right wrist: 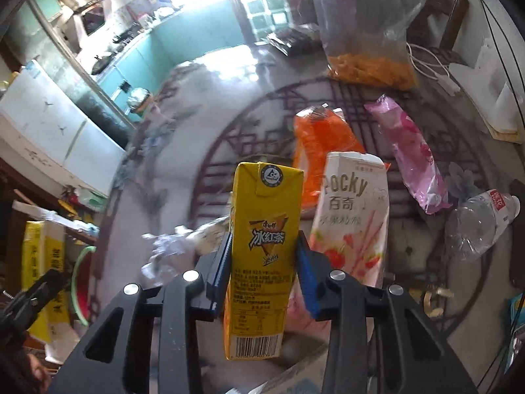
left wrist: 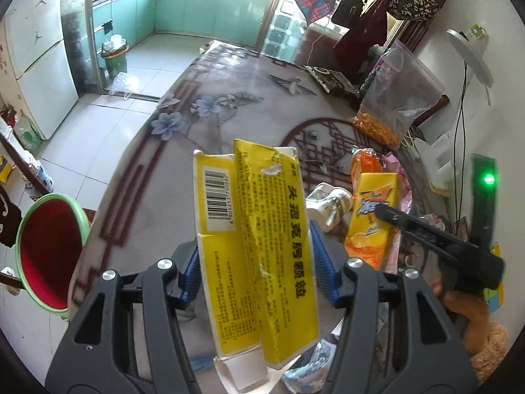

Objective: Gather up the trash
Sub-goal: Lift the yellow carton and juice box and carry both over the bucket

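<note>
Your right gripper [right wrist: 262,256] has its jaws closed narrowly on a yellow drink carton [right wrist: 259,256] printed "冰红茶", barcode at its foot, held upright above the counter [right wrist: 203,124]. Just right of it lies a white box reading "Pocky" [right wrist: 352,216], with an orange wrapper [right wrist: 321,141], a pink wrapper [right wrist: 413,161] and a clear bottle [right wrist: 479,223] around. Your left gripper [left wrist: 254,259] has its jaws part-open, clamping a torn, flattened yellow box [left wrist: 259,239] with barcode, near a green-rimmed red bin [left wrist: 49,252].
</note>
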The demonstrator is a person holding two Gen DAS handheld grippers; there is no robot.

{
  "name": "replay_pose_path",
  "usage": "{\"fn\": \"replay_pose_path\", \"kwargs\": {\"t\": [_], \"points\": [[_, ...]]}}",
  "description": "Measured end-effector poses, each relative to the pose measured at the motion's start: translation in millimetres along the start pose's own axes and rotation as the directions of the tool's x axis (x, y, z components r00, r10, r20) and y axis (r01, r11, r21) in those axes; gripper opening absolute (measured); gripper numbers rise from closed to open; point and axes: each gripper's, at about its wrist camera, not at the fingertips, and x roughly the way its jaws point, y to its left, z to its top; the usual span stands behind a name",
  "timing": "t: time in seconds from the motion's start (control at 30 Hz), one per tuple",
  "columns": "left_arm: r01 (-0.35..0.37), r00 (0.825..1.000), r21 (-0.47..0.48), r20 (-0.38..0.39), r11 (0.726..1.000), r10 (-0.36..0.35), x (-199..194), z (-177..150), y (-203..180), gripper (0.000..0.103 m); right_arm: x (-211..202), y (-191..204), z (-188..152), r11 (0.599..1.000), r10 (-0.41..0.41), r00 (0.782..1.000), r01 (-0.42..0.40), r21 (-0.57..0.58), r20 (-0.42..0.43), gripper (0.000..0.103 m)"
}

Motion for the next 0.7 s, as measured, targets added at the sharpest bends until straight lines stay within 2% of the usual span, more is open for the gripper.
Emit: {"fn": "replay_pose_path", "kwargs": {"t": [0.17,0.37,0.7], "points": [[-0.036,0.999,0.025,0.031,0.999,0.035,-18,-5,6,0.055,-43,27,-4,0.999,0.035,0.995,-0.031,-0.044,0.095,0.036],[-0.061,0.996,0.059,0.069,0.996,0.057,-35,-7,12,0.055,-73,58,-9,0.995,0.053,0.984,-0.037,-0.096,0.172,0.036],[-0.046,0.994,0.083,0.098,0.996,0.037,-55,-10,39,0.055,-85,97,-22,0.993,0.048,0.979,-0.025,-0.117,0.199,0.037]]}}
